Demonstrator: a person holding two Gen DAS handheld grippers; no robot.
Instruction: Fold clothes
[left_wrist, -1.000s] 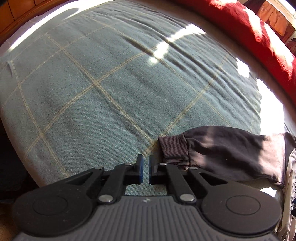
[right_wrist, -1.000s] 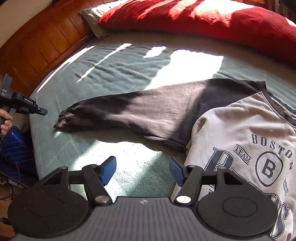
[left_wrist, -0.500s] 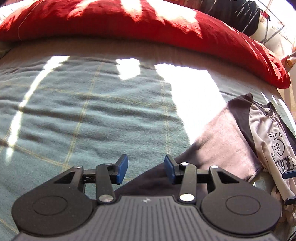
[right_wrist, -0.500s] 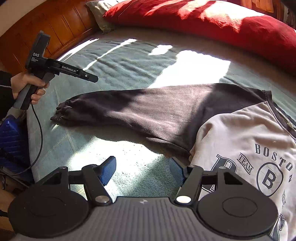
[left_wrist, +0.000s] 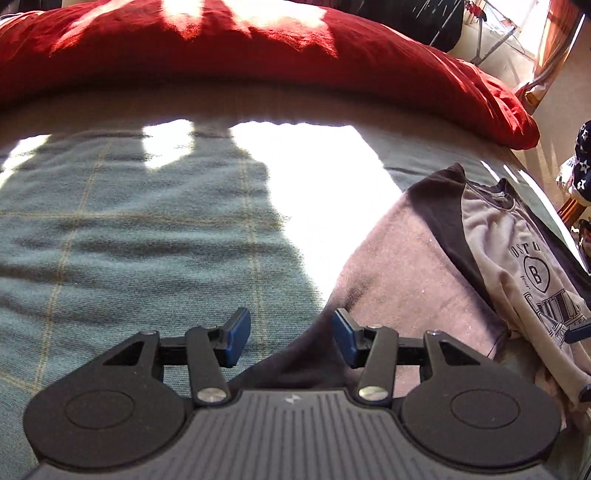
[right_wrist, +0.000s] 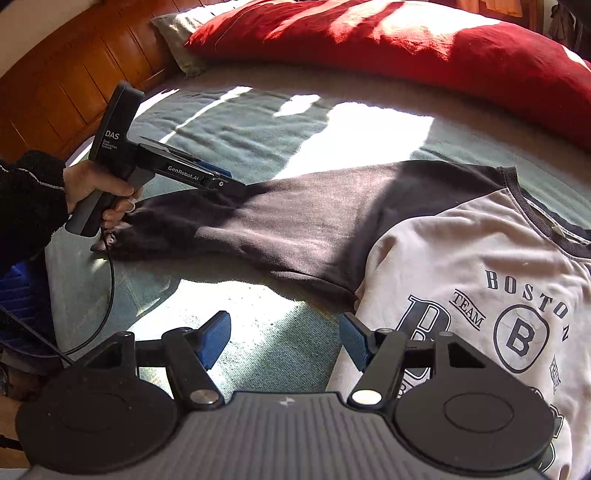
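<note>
A grey sweatshirt with dark sleeves and a "Boston" print lies flat on the green checked blanket. Its dark sleeve stretches left to the cuff. A hand holds my left gripper low over the sleeve near the cuff end. In the left wrist view my left gripper has its jaws opening, the sleeve edge lying under the gap, its pads not pressing it. My right gripper stands open over bare blanket, beside the shirt's side edge.
A long red cushion runs along the far side of the bed, with a grey pillow and a wooden headboard at the left. A blue object and a cable hang off the bed's left edge.
My left gripper swung from beside the cuff to over the sleeve, rolled to face the red cushion, and went from shut to open. The right gripper stayed put.
</note>
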